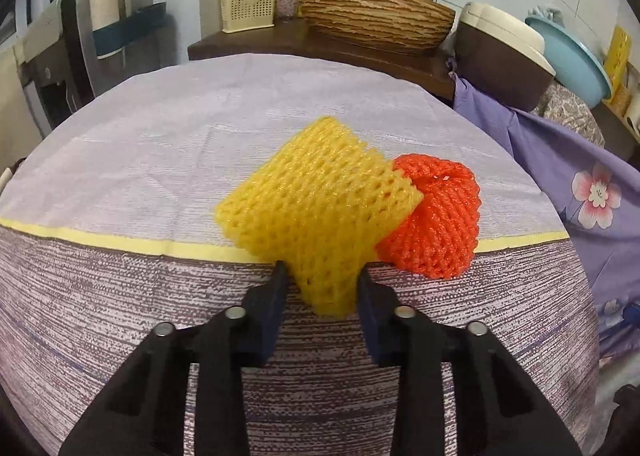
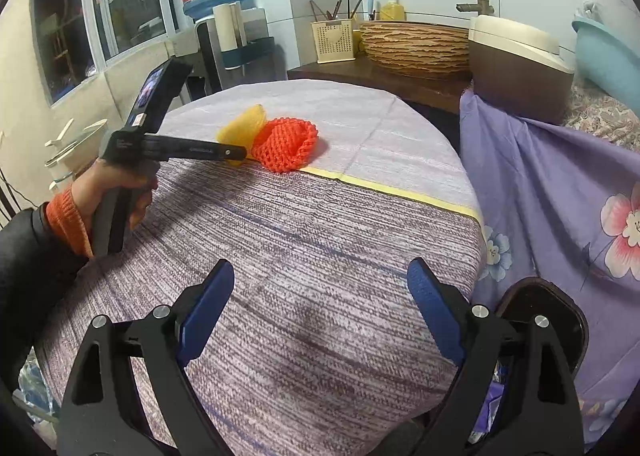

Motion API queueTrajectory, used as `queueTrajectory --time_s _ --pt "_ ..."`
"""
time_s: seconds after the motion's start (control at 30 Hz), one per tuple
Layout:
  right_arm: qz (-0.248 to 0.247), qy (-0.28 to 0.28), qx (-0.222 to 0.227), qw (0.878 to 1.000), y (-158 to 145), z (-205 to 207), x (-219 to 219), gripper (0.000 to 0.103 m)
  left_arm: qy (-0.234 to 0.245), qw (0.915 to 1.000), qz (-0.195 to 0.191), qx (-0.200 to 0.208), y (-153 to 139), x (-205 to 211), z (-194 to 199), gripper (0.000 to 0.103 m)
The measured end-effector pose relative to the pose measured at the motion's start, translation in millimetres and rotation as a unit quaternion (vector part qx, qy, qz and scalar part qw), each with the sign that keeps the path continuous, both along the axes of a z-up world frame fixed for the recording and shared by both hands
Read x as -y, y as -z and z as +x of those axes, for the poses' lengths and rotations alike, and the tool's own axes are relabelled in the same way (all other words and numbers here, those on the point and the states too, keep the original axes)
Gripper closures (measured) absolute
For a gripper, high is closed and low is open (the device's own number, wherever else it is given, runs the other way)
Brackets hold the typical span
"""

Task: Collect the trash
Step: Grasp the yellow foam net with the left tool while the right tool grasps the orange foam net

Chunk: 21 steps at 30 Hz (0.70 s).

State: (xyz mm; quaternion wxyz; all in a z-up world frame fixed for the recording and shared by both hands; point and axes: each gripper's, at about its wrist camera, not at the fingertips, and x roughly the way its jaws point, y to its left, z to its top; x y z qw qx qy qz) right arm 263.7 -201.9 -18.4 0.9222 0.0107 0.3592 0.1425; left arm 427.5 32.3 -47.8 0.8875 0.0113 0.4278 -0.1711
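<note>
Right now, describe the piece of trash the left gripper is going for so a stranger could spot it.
On the round table's striped cloth, look where the pale yellow band crosses. Two foam fruit nets lie touching there; it is the yellow net, whose near corner sits between the left gripper fingers, not the orange net beside it.
</note>
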Motion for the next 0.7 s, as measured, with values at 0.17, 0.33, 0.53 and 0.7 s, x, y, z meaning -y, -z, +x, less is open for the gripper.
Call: queueTrajectory --time_s 0.17,0.33,0.53,0.7 --pt "-0.007 -0.017 0.004 1.0 -1 11 -17 0.016 -0.011 0.9996 0.011 0.022 -9 -8 -14 0.086" --pt "-0.009 -0.028 0.005 1.0 -3 19 -27 0.016 -0.014 0.9977 0.032 0.059 -26 -10 -33 0.086" --pt "0.006 -0.032 0.001 0.999 -10 37 -33 0.016 -0.01 0.9966 0.033 0.075 -39 -19 -58 0.086" --pt "0.0 -0.037 -0.014 0.999 -8 74 -49 0.016 -0.017 0.9962 0.021 0.083 -46 -35 -79 0.086"
